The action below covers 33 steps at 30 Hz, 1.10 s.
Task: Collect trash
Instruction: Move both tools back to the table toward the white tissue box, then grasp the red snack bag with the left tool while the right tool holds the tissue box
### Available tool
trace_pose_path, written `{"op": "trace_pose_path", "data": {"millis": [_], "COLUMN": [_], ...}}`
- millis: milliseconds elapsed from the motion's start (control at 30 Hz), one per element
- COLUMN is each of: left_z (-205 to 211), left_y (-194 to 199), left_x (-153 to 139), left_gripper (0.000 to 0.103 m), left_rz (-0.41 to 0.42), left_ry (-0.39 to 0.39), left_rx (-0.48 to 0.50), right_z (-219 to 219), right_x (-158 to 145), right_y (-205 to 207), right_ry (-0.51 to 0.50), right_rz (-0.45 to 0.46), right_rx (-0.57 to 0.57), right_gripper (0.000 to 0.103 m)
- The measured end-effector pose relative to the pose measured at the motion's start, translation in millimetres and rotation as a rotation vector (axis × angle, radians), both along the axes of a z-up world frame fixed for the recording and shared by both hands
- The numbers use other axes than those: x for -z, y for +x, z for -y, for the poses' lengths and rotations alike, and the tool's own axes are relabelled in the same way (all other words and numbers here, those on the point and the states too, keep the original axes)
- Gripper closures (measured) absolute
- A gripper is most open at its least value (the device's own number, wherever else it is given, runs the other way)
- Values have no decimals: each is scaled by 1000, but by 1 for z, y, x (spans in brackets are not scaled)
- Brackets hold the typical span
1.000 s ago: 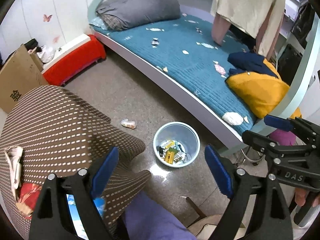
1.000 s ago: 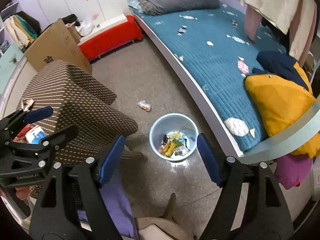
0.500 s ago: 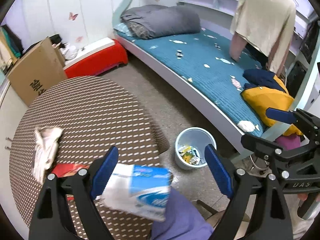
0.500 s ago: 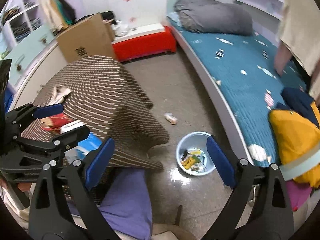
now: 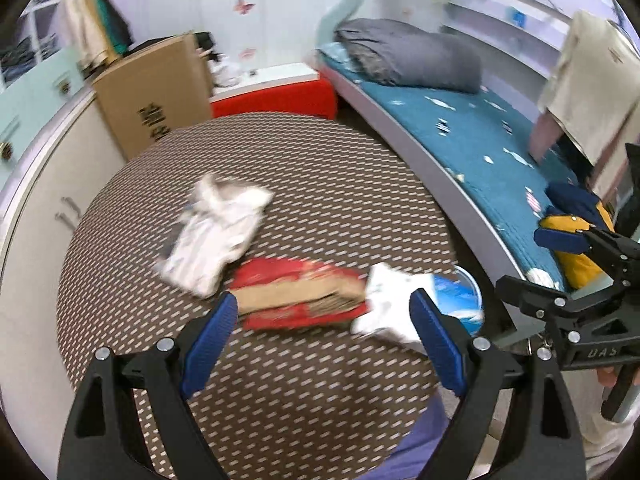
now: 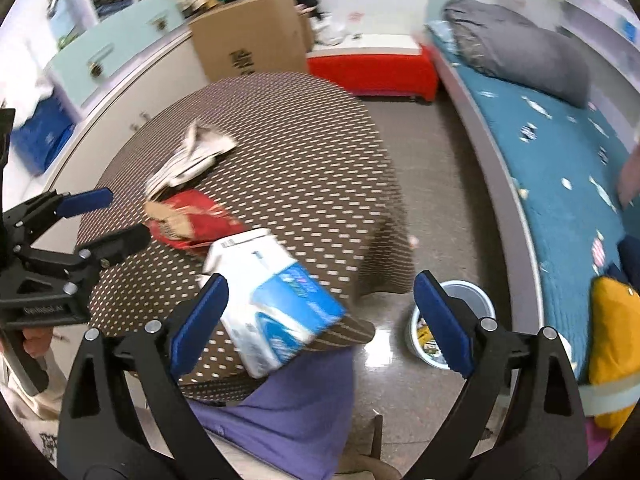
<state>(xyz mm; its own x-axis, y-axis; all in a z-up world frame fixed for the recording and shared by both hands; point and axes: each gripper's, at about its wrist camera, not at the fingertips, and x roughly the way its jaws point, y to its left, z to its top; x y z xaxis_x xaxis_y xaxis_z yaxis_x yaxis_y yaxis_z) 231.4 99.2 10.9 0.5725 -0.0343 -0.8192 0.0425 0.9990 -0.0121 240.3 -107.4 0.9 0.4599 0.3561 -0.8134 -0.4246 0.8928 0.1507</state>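
Observation:
A round table under a brown dotted cloth (image 5: pixel 320 168) carries three pieces of trash. These are a crumpled white wrapper (image 5: pixel 216 232), a torn red packet (image 5: pixel 296 296) and a white-and-blue tissue pack (image 6: pixel 276 300) at the near edge. My left gripper (image 5: pixel 322 300) hovers open over the red packet and holds nothing. My right gripper (image 6: pixel 320 280) is open above the tissue pack, its pads clear of it. Each gripper shows in the other's view: the right gripper (image 5: pixel 532 260) and the left gripper (image 6: pixel 124 216). A pale blue bin (image 6: pixel 472 286) with wrappers inside stands on the floor.
A cardboard box (image 6: pixel 248 36) and a red bench (image 6: pixel 372 70) stand behind the table. A bed with a teal cover (image 6: pixel 560 152) runs along the right, with a grey pillow (image 6: pixel 516 52) on it. Cabinets (image 5: pixel 36 168) line the left. A small scrap (image 6: pixel 414 242) lies on the floor.
Both views have swung left and up, from the floor bin to the tabletop, and the table trash has come into view. The right jaws have widened. The left jaws stay as wide.

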Motion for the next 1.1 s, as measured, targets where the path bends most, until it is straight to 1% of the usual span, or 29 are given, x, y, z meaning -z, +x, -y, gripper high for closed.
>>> {"op": "trace_pose_path", "data": {"millis": [133, 267, 367, 400, 500, 533, 567, 667, 700, 767, 800, 867, 967, 1067, 1100], "left_z": [-26, -50, -60, -65, -72, -72, -73, -68, -64, -54, -47, -37, -24, -9, -6], "left_y": [-14, -25, -32, -33, -36, -36, -36, -33, -31, -25, -20, -6, 17, 43, 48], "left_x": [7, 21, 32, 37, 48, 50, 51, 51, 50, 47, 45, 46, 52, 65, 69], "left_gripper": [17, 17, 17, 17, 17, 17, 17, 17, 15, 14, 14, 13, 13, 13, 13], "left_rz": [-8, -33, -47, -54, -74, -76, -76, -63, -51, -29, -17, -9, -32, -67, -72], "left_ry": [-10, -31, -35, -40, -48, -49, -50, -46, -37, -16, 0, 29, 54, 75, 91], "left_rx": [-52, -91, -116, -119, -107, -102, -95, -39, -10, 57, 105, 164, 227, 296, 303], "right_z": [-32, -60, -72, -74, -81, -82, -82, -78, -76, -68, -63, -54, -41, -32, -31], "right_x": [14, 38, 54, 59, 69, 72, 75, 74, 73, 69, 67, 65, 65, 65, 65], "right_y": [2, 0, 0, 0, 0, 1, 1, 1, 1, 1, 1, 2, 3, 3, 3], "right_ry": [-25, -74, -121, -137, -204, -225, -251, -223, -214, -176, -154, -134, -78, -52, -42], "right_rz": [-34, -79, -99, -98, -45, -30, -12, -6, -7, -24, -36, -44, -79, -95, -99], "right_rx": [-91, -191, -221, -217, -217, -209, -197, -188, -180, -161, -148, -109, -52, -5, 3], "right_gripper": [10, 10, 10, 10, 11, 20, 20, 28, 31, 33, 35, 38, 39, 39, 39]}}
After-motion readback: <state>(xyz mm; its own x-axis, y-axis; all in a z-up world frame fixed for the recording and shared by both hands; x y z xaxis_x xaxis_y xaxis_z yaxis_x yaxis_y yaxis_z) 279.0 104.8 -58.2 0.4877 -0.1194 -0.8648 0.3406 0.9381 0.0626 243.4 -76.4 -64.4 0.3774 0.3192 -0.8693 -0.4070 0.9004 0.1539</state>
